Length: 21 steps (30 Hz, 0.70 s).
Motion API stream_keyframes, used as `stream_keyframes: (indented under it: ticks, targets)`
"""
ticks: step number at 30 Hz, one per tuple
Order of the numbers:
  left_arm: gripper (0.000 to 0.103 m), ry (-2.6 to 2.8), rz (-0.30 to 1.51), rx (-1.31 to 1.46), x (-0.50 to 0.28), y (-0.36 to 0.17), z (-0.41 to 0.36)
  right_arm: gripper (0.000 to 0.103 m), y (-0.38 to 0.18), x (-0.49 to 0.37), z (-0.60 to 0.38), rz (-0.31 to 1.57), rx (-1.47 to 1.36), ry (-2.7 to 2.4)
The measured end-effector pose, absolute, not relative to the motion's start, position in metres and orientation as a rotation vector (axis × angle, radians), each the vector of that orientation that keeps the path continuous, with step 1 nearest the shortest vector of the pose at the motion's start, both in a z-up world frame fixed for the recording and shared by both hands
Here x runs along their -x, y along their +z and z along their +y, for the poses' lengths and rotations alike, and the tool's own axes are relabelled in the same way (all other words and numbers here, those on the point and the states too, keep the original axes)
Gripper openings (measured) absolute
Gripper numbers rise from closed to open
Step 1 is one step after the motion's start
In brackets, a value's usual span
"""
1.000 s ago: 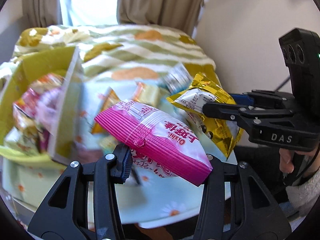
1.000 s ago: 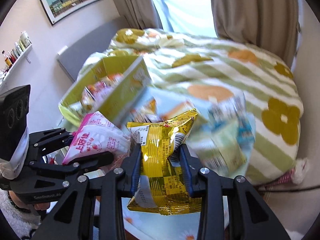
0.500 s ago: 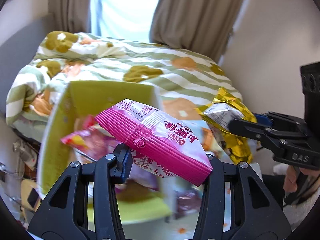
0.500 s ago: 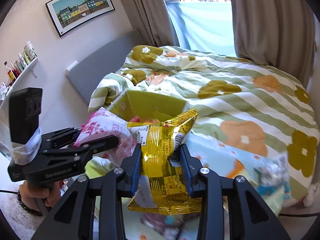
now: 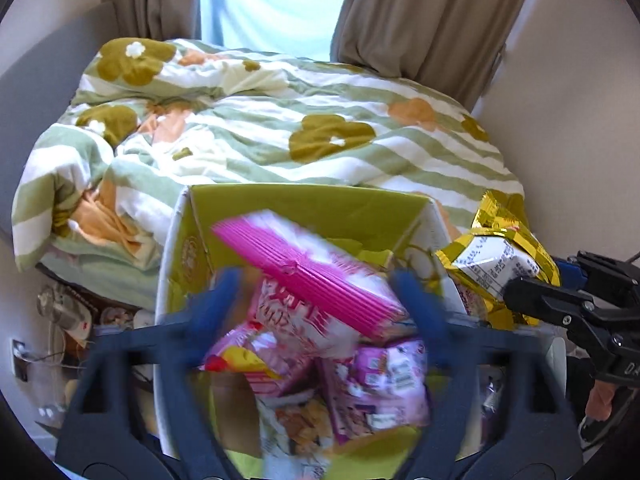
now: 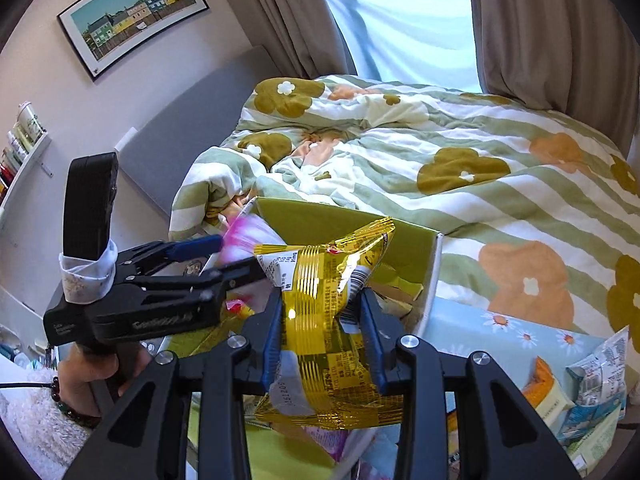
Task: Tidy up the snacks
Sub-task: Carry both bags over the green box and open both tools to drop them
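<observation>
Over the green box (image 5: 304, 204) at the bed's foot, I am spreading my left gripper (image 5: 316, 300) wide around the pink bag (image 5: 308, 276) angled above it, while my right gripper (image 6: 324, 344), beside the box's rim, is clamping the gold bag (image 6: 320, 320).

1. Your left hand-held gripper (image 5: 316, 300) is black with blue fingers; the bag (image 5: 308, 276) between them is bright pink and white.
2. Your right hand-held gripper (image 6: 324, 340), also black with blue pads, shows a shiny gold bag (image 6: 324, 320) with a white label patch.
3. The box (image 5: 304, 204) is lime green inside, white outside.
4. The duvet (image 6: 460, 152) has green and white stripes with olive and orange flowers.
5. The curtains (image 5: 416, 12) are taupe.
6. The surface (image 6: 500, 340) is pale blue with white daisies.
</observation>
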<state>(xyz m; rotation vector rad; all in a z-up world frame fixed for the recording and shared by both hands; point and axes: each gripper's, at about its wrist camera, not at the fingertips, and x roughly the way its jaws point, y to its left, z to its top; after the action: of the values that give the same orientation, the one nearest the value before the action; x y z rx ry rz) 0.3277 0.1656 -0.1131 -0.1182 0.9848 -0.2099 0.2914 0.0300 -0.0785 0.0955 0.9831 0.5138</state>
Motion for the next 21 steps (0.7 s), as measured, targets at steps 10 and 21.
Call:
stream_keyframes:
  ticks: [10, 21]
  targets:
    - [0.103, -0.175, 1.017, 0.122, -0.305, -0.127, 0.184, 0.033, -0.095, -0.306, 0.052, 1.030, -0.092, 0.501]
    - [0.103, -0.099, 1.046, 0.158, -0.280, -0.136, 0.212, 0.034, -0.111, -0.333, 0.089, 1.098, -0.083, 0.520]
